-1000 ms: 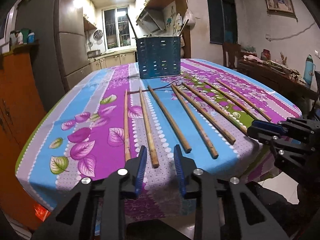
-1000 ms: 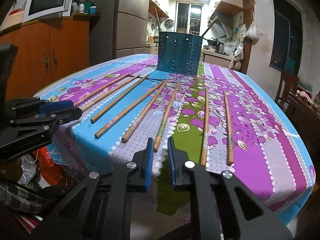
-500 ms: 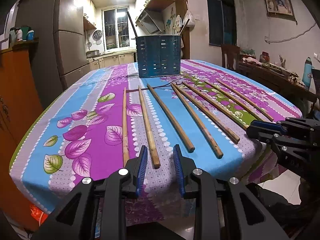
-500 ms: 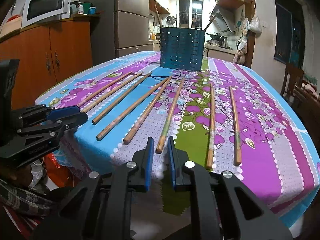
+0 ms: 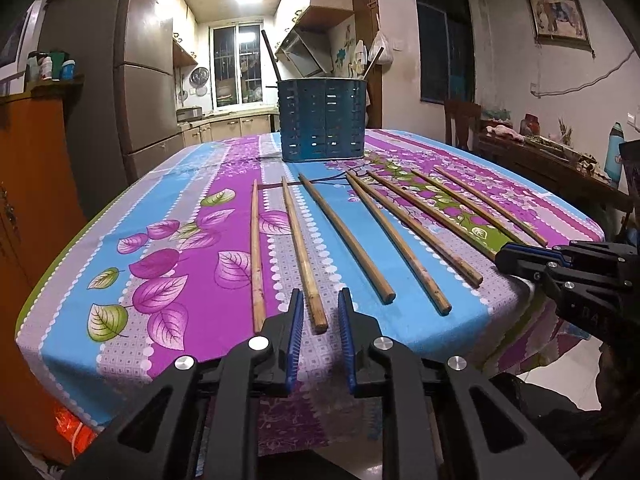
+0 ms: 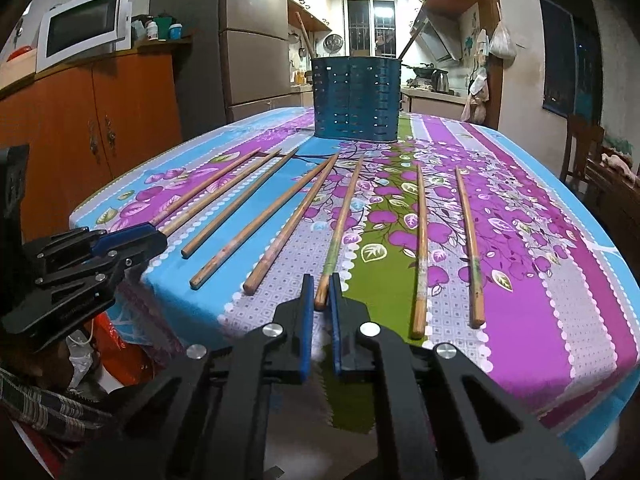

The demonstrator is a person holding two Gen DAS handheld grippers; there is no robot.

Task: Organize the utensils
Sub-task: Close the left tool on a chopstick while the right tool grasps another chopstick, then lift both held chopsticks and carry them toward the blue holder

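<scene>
Wooden chopsticks, seven in all, lie fanned across the table under a floral tablecloth, thick ends toward the near edge and tips pointing at the blue perforated utensil holder standing upright near the far edge. Two more sticks lean inside that holder. The left gripper sits at the near edge, its blue pads closing around the thick end of the second chopstick from the left; a gap remains on both sides, so no contact is visible. The right gripper also sits at the near edge, its pads nearly pressed together with the thick end of the fifth chopstick from the left just at their tips; whether they pinch it cannot be determined.
</scene>
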